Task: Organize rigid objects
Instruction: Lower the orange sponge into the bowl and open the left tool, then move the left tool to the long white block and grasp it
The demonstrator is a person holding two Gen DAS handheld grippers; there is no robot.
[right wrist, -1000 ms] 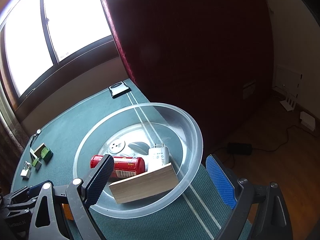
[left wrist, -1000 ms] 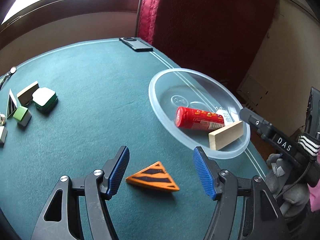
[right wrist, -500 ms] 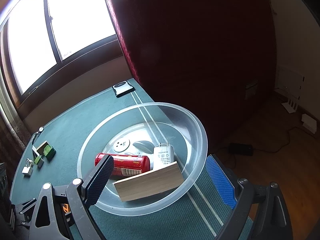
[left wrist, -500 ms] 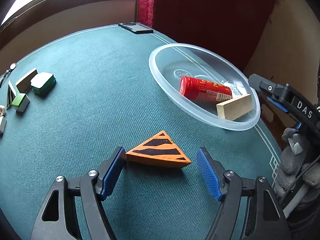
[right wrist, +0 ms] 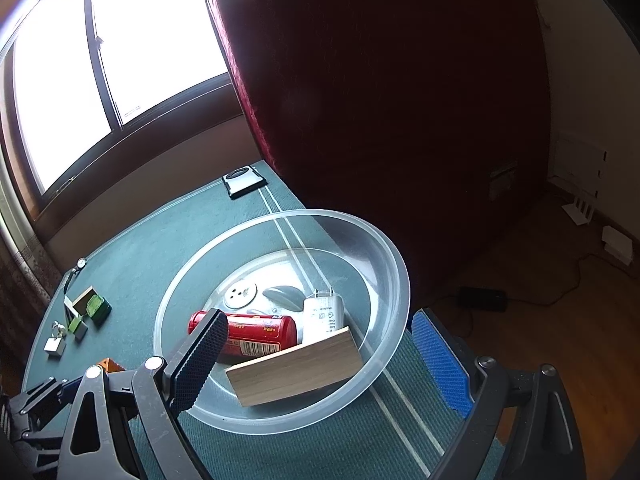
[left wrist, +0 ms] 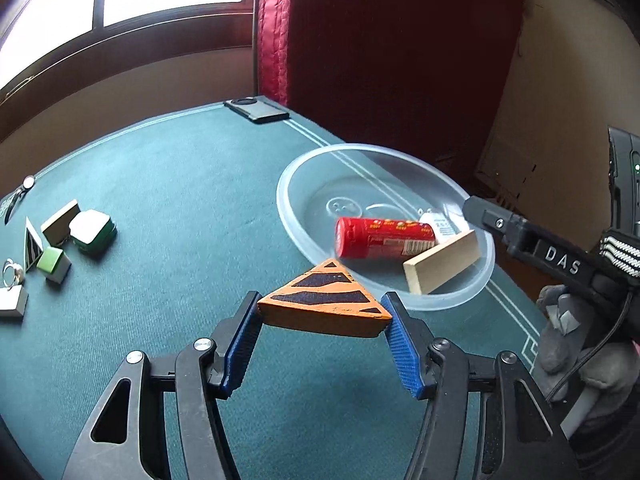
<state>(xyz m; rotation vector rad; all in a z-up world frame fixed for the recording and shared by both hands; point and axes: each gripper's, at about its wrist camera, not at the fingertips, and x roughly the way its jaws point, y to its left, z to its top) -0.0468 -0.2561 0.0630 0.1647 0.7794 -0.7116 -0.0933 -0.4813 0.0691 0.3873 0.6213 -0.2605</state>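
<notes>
Left gripper [left wrist: 324, 332] closing its blue fingers [left wrist: 243, 344] on the orange wedge with black stripes [left wrist: 326, 300], the pads pressing both lower corners; wedge lifted clear of the green counter [left wrist: 168, 208], its tip overlapping the near rim of the clear bowl [left wrist: 486, 276] in the left wrist view; bowl at roughly 2 o'clock from the wedge; inside the bowl, a red canister [left wrist: 384, 236] lying on its side, a wooden block [left wrist: 442, 266] leaning against the wall at the near side, and a white adapter [right wrist: 323, 316] beside the canister; right gripper [right wrist: 320, 364] with fingers spread wide, one on each side of the bowl's near rim and touching nothing that can be seen, the black pad [right wrist: 198, 360] in front of the canister, the blue pad [right wrist: 438, 356] outside the rim at 3 o'clock; at 9 o'clock on the counter, well apart from the bowl, a cluster of small pieces: green case [left wrist: 93, 232], wooden tile [left wrist: 60, 222], green cube [left wrist: 54, 264], striped triangle [left wrist: 33, 242], grey block with ring [left wrist: 12, 298]; dark flat device [left wrist: 256, 110] at the far counter edge, 12 o'clock; gloved hand [left wrist: 568, 344] at 3 o'clock
</notes>
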